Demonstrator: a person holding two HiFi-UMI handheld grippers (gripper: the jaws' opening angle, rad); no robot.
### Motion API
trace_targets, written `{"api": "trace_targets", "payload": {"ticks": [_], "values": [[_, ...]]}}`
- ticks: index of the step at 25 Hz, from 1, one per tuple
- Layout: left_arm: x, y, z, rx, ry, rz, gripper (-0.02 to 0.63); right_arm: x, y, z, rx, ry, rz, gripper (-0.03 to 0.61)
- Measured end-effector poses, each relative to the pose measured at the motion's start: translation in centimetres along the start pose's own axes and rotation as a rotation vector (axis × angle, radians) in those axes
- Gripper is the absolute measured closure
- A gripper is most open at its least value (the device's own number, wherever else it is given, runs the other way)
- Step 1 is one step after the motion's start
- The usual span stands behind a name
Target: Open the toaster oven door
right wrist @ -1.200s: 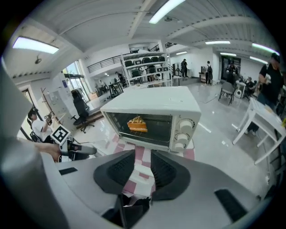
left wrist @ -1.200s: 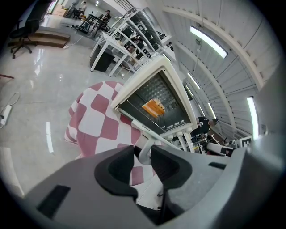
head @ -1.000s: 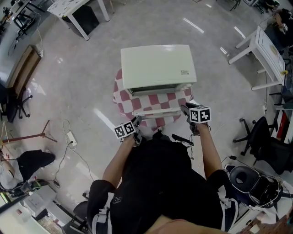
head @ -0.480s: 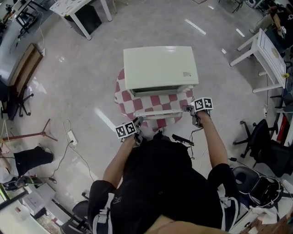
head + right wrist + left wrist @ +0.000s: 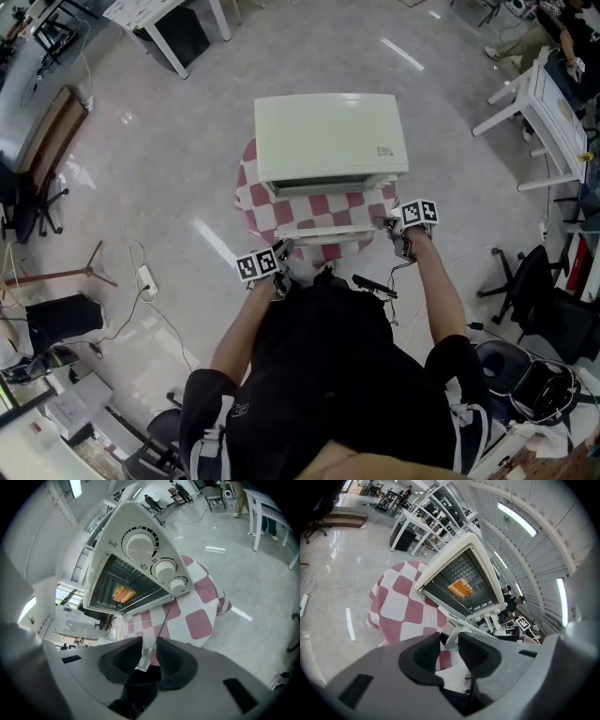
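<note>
Both ends of flat-lying toaster oven door (image 5: 326,231), long axis crosswise, clenched by left tongs (image 5: 451,640) and just-closing right tongs (image 5: 149,645).

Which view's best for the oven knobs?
Right gripper view: all three knobs face the camera on the oven front. The left gripper view catches the knobs only side-on and small. The head view looks down on the oven top, and the knobs are too small to make out.
</note>
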State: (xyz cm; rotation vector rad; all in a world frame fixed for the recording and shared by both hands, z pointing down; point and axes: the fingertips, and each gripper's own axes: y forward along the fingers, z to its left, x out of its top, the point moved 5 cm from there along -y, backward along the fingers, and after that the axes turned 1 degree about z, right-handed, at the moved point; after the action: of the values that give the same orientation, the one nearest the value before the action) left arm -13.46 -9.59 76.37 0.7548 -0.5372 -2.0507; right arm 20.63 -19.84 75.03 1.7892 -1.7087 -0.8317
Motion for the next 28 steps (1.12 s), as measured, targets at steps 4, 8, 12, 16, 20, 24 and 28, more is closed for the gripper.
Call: {"api": "trace_targets", "payload": {"ticks": [4,8,12,16,20,24,28], "values": [[-0.4,-0.5,0.6,-0.062,-0.048,0.044,0.460,0.1,-0.3,0.1,0.021,0.009,-0.026,0.466],[-0.8,-2.5,2.0,-0.122,-0.138,0.042,0.406,0.2,-0.5,0.1,0.028,0.009,-0.043,0.466],[1.7,-4.5,3.3,-0.159,-0.216,-0.068,0.397,0.2,-0.3,-0.4,0.014,-0.010,-0.036,0.466],[4.8,-4.4,3.7,-0.159,-0.202,-0.108,0.393,0.1,-0.4,0.0,0.019,-0.004,-0.043,0.466],[5.9,-2.2,2.7,-0.189,-0.145,-0.036,0.388,0.1,-0.3,-0.1,0.020,-0.007,-0.049,0.466],[5.6,-0.2,1.5,-0.211,-0.092,0.058,0.393,-0.1,-0.2,-0.2,0.020,-0.002,-0.061,0.466],[5.3,-0.1,1.5,-0.139,-0.051,0.066,0.459,-0.2,-0.2,-0.2,0.015,-0.009,-0.068,0.468]]}}
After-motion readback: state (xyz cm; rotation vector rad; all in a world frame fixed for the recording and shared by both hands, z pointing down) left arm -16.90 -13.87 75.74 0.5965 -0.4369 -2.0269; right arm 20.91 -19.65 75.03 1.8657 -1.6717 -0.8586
